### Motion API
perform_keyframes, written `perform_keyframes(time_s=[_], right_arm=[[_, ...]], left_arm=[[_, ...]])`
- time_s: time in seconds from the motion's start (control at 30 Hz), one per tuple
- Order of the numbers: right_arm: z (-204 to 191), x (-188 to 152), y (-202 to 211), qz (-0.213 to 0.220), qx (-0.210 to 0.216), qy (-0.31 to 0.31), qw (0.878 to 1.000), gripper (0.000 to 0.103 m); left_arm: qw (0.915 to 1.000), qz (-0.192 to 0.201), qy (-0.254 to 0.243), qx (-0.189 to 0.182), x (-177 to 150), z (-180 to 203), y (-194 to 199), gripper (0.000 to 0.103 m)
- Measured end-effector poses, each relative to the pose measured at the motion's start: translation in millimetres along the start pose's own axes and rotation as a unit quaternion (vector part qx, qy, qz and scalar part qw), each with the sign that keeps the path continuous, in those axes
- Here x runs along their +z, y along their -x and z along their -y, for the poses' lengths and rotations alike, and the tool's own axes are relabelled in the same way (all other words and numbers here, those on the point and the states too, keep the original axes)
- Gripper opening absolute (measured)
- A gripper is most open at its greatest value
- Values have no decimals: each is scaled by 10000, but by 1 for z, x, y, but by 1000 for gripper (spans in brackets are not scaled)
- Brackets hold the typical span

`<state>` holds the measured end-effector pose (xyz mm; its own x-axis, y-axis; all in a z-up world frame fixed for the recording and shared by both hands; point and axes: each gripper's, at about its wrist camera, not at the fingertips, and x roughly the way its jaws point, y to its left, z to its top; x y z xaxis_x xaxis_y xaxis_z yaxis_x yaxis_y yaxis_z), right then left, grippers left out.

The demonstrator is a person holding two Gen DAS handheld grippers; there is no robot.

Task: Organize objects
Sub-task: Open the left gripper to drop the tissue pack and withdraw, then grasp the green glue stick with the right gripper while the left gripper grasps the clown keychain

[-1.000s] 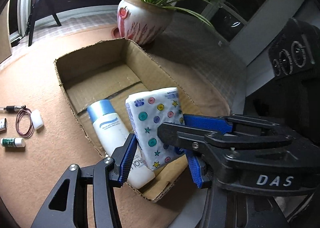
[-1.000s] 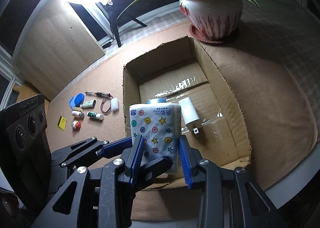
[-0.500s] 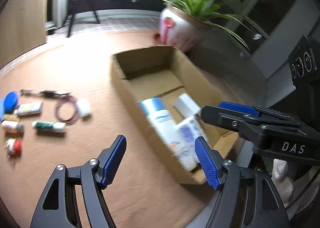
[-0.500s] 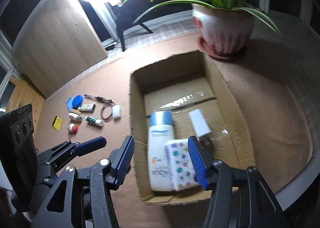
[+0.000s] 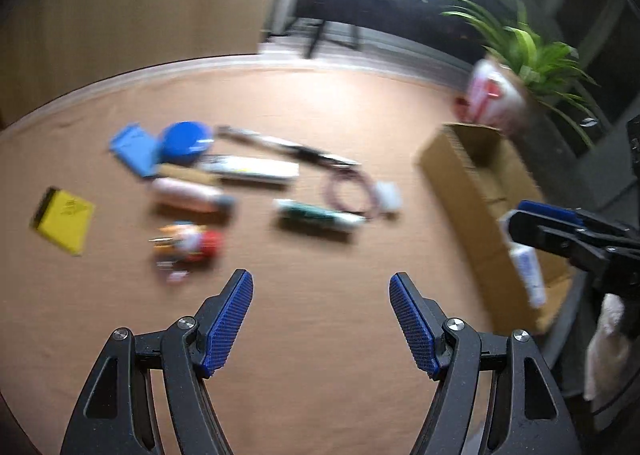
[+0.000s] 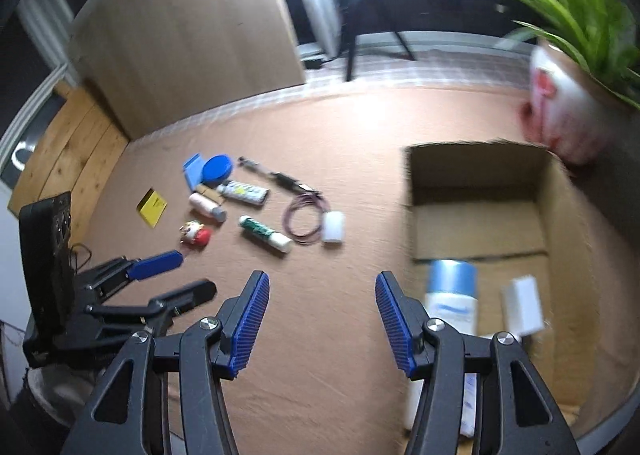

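Both jaws are seen spread with nothing between them: the left hand-held gripper (image 5: 321,317) and the right hand-held gripper (image 6: 322,319) are open and empty above the bare counter (image 6: 360,127). The cardboard box (image 6: 556,215) is taken as the landmark. Inside it, at its near end, a white bottle with a blue cap (image 6: 452,291) and a small white block (image 6: 524,305) are already lying. Well to the left of the box, the unsorted things are scattered: a green-and-white tube (image 6: 265,234) and a coiled cable with a white plug (image 6: 312,217) nearest to it, a red figurine (image 6: 196,233) and a yellow card (image 6: 151,207) farther off. Both views are smeared, so a pick could be misjudged. The loose coil could be snagged when the tube beside it is taken, and the two grippers, seen close together, could be knocked against each other
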<state>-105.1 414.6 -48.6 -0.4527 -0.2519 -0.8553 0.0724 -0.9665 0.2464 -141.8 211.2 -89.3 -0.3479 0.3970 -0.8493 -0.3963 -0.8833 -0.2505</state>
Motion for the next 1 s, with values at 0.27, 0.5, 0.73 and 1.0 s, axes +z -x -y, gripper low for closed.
perform_keyframes(time_s=[0.27,0.5,0.73,1.0], right_arm=[[-43,25,-50,-368,329,440,9978,52],[-64,43,-93,-734,223,790,9939,50],[-67,59,-124,-1031,365,690,9916,43],[-72,60,-143,-1281,421,739,9881,35]], left_arm=[[9988,-150,341,310,2,-66,-11,75],[9984,-281,180,457,13,-78,-29,80],[9977,-366,22,570,22,-72,-47,81],[9970,-443,-64,637,21,-70,-59,80]])
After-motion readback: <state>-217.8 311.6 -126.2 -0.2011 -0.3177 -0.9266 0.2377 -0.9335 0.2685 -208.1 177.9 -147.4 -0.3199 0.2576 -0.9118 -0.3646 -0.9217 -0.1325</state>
